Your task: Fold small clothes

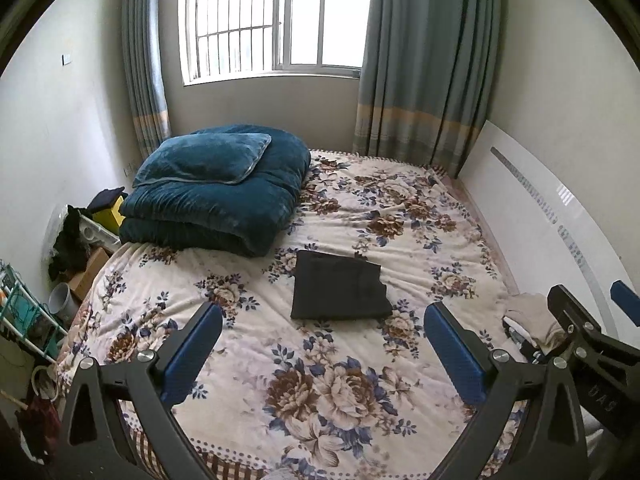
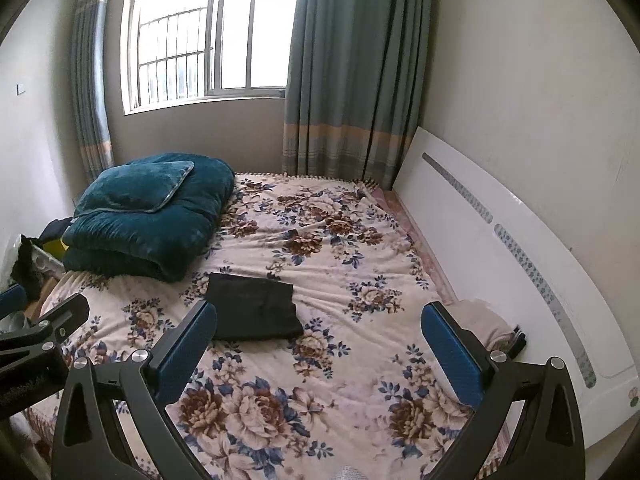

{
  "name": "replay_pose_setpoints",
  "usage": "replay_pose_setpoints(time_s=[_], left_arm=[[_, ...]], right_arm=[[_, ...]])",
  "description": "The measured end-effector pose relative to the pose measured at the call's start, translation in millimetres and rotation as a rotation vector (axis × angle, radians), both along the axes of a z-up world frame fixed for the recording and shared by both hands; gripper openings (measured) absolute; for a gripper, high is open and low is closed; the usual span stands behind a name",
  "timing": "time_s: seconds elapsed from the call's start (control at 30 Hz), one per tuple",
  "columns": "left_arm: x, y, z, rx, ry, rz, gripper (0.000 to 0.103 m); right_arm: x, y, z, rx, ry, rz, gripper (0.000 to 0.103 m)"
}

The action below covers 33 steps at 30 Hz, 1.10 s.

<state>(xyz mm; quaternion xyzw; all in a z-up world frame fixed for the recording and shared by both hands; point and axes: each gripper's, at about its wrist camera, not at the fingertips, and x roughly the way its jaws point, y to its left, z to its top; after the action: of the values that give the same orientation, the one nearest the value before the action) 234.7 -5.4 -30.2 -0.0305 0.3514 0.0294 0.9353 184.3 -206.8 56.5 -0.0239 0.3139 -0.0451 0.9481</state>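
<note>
A dark folded garment (image 1: 339, 287) (image 2: 254, 307) lies flat on the floral bed cover (image 1: 320, 380) (image 2: 340, 264), near the middle. My left gripper (image 1: 322, 314) hovers open above the near part of the bed, short of the garment, nothing between its blue pads (image 1: 188, 354). My right gripper (image 2: 320, 316) is open too, held to the right of the left one, with the garment just past its left finger (image 2: 182, 350). A small pile of beige clothes (image 1: 534, 320) (image 2: 490, 322) rests at the bed's right edge by the headboard.
A folded teal quilt with a pillow (image 1: 216, 188) (image 2: 148, 216) sits at the bed's far left corner. A white headboard (image 2: 520, 248) runs along the right. Clutter, boxes and a rack (image 1: 28, 312) fill the floor to the left. Window and curtains (image 1: 424, 60) stand behind.
</note>
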Motion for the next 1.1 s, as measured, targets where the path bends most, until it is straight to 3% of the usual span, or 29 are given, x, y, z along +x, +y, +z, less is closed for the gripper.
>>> replay_pose_setpoints(time_s=[1.1], left_arm=[[-13.3, 16.3, 3.1, 0.025, 0.005, 0.041, 0.103]], right_arm=[[-2.0, 9.6, 3.8, 0.016, 0.02, 0.043, 0.103]])
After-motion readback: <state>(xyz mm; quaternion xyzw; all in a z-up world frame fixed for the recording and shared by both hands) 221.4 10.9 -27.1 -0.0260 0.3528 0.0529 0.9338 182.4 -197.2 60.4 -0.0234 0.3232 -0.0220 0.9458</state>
